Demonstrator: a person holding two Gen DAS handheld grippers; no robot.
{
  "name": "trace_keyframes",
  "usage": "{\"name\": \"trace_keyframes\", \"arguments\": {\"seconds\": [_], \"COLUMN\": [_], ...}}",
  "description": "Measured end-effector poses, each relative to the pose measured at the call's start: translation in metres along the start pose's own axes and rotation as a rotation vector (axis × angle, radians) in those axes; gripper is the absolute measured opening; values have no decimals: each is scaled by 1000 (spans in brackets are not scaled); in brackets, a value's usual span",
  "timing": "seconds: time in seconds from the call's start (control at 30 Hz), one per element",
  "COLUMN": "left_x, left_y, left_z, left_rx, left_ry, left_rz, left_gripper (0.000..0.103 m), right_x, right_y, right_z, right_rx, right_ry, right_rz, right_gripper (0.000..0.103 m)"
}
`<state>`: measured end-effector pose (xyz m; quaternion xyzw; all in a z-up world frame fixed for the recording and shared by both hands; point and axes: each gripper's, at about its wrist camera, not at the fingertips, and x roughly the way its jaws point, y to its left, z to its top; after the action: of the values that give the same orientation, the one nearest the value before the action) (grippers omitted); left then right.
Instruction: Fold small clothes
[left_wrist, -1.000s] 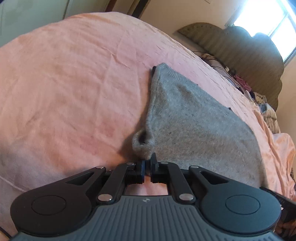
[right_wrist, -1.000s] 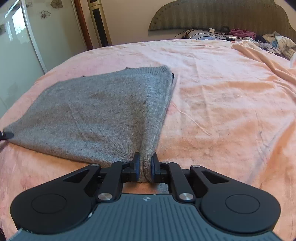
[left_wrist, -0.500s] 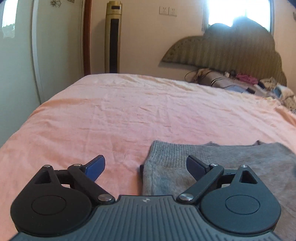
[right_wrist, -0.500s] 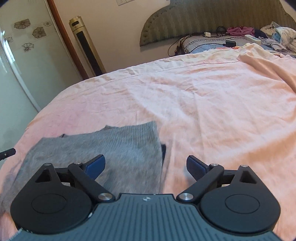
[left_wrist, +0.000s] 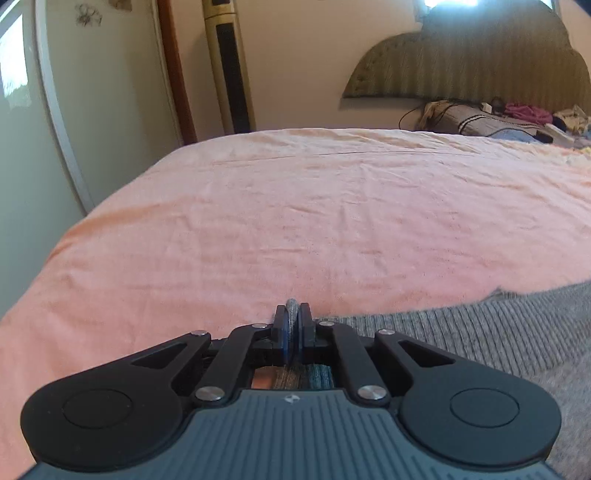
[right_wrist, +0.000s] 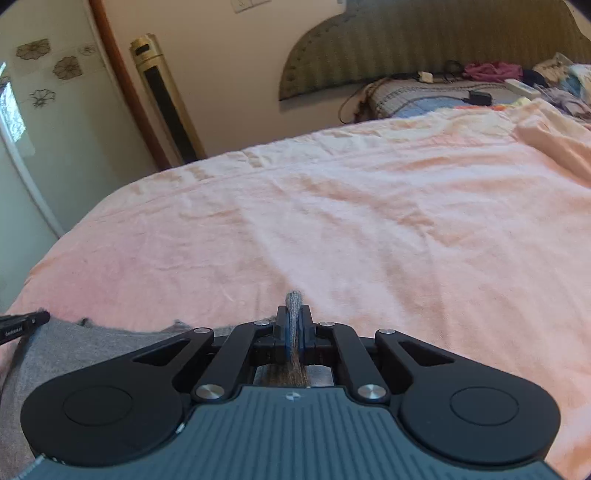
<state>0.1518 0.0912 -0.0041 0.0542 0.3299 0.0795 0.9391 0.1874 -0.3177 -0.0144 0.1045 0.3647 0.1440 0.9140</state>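
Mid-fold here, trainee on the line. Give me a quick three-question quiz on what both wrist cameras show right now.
1. True or false: the left gripper is shut on the grey knit garment.
2. What do the right gripper fingers pinch? A) pink sheet B) grey knit C) nothing
3. What covers the bed?

Key: 1 true; 2 B; 3 a pink sheet.

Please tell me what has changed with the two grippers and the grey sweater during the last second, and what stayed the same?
Both grippers let go of the grey sweater, opened wide, moved to its other edge, and closed again. Now the left gripper pinches one corner of that edge and the right gripper the other. The sweater remains folded flat on the pink bedsheet.
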Motion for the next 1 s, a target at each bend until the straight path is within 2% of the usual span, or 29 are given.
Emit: {"name": "trace_keyframes", "arguments": {"seconds": [0.07,0.1,0.13,0.17,0.2,0.23,0.27,0.3,0.37,0.43,0.47,0.5,0.57,0.67,0.8,0.9,0.97,1.0], "left_x": [-9,-17,-23,-31,-40,-46,-51,-52,-46,-27,-20,-19,-17,-17,-17,-17,-17,-17], "left_y": [-4,-5,-6,-7,-10,-15,-21,-30,-49,-63,-63,-58,-53,-54,-55,-54,-54,-53], "left_z": [1,3,5,9,11,14,15,16,14,7,1,-4,-3,-4,-5,-5,-5,-5], "left_rx": [18,17,8,-8,-26,-36,-40,-38,-4,15,7,-25,-44,-43,-54,-57,-60,-59], "left_ry": [-4,-13,-17,-27,-45,-61,-72,-77,-38,58,53,35,43,39,35,34,34,35], "left_rz": [-5,-3,13,30,12,-26,-63,-94,-129,-143,-146,-162,-178,-177,-174,-177,-181,-181], "left_gripper": [8,10,12,19,33,44,71,82,81,82,83,84,85,86,86,86,86,87], "right_x": [-6,-10,-18,-30,-43,-50,-52,-49,-33,-10,2,4,-1,1,-12,-23,-14,-16], "right_y": [2,2,4,8,15,23,31,42,66,83,84,77,61,53,66,80,82,78], "right_z": [-5,-4,-2,-2,-3,-3,-4,-4,-8,-20,-28,-33,-28,-26,-28,-39,-54,-53], "right_rx": [5,26,56,73,66,48,30,2,-108,-244,-296,-271,-167,-125,-128,-183,-257,-223], "right_ry": [-20,-15,-33,-86,-151,-179,-171,-141,-82,-25,6,-24,-38,-25,-53,-61,-47,-53], "right_rz": [12,12,7,-1,1,27,54,74,38,-75,-143,-144,-110,-138,-204,-150,-181,-163], "right_gripper": [17,36,65,76,83,84,84,86,88,89,91,99,99,103,100,103,103,103]}}
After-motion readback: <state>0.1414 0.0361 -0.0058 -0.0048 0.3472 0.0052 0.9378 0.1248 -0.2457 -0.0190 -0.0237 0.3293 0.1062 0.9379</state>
